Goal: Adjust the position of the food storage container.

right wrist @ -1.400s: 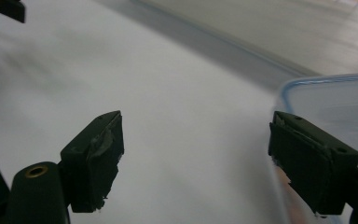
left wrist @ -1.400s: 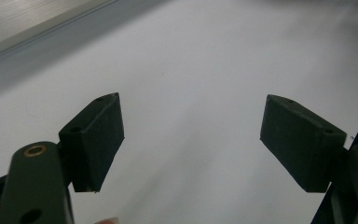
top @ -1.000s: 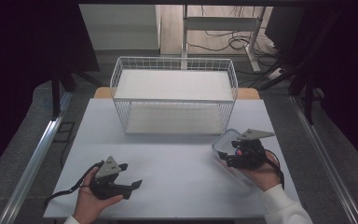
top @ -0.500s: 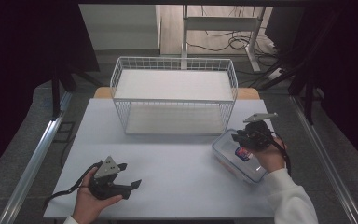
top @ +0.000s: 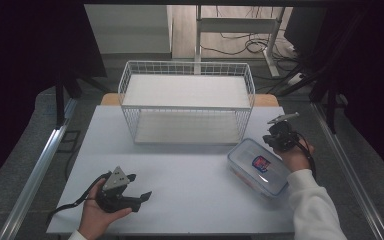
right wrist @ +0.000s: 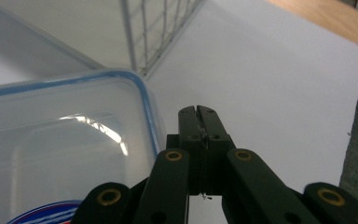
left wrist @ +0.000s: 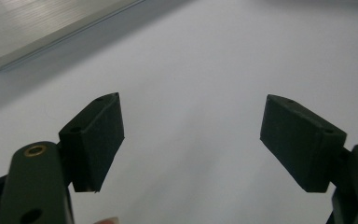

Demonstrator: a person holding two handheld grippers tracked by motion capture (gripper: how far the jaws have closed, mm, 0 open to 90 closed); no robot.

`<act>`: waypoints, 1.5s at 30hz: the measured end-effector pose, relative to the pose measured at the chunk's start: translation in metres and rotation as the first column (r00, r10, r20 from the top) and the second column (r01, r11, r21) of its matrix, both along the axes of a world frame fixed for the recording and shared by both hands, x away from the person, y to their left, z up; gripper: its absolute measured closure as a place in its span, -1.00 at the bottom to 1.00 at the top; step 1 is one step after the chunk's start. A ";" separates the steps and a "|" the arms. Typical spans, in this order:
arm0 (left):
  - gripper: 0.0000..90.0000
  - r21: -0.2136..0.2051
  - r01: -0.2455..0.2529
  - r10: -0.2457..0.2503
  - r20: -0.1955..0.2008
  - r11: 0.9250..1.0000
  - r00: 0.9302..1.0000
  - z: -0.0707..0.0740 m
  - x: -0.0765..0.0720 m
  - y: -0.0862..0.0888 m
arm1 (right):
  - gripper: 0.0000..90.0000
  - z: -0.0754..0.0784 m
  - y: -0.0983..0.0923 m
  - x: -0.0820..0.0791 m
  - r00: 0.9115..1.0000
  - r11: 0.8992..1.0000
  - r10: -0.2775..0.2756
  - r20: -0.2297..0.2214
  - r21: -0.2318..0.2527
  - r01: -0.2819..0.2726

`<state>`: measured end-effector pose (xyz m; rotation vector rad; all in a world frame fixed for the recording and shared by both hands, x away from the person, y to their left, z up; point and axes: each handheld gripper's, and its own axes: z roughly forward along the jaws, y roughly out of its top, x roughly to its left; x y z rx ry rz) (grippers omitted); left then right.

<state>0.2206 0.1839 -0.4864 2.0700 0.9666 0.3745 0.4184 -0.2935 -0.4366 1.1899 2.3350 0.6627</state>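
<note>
In the high view, your right gripper (top: 278, 137) sits at the far right edge of the clear plastic container (top: 258, 166), just beside its back corner and above the white table (top: 195, 175). The container lies flat on the table's right side, turned at an angle, with a red and blue label (top: 261, 162) showing through its lid. It rests just in front of the right end of the white wire basket (top: 187, 102), apart from it. Your left gripper (top: 125, 192) is low on the table's left side, well apart from the container, with your left hand (top: 97, 215) wrapped around its body and its cable trailing off to the left.

In the left gripper view, your fingers (left wrist: 98, 135) are spread wide with nothing between them. Below them is bare white table, and a pale metal rail (left wrist: 42, 25) runs across the upper left corner.

In the right gripper view, your fingers (right wrist: 198, 123) are pressed flat together, having just been closing, and they pinch nothing. The container (right wrist: 65, 140) lies immediately to their left, its blue-rimmed rounded corner almost against the gripper's linkage, though you cannot tell if they touch. The wire basket (right wrist: 154, 32) stands beyond that corner, and open table stretches ahead to the right.
</note>
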 end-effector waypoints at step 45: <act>-0.53 -0.022 -0.028 0.029 0.039 0.999 0.999 0.008 -0.006 0.011 | 0.98 0.006 0.004 -0.100 0.994 0.995 0.073 0.076 0.069 -0.078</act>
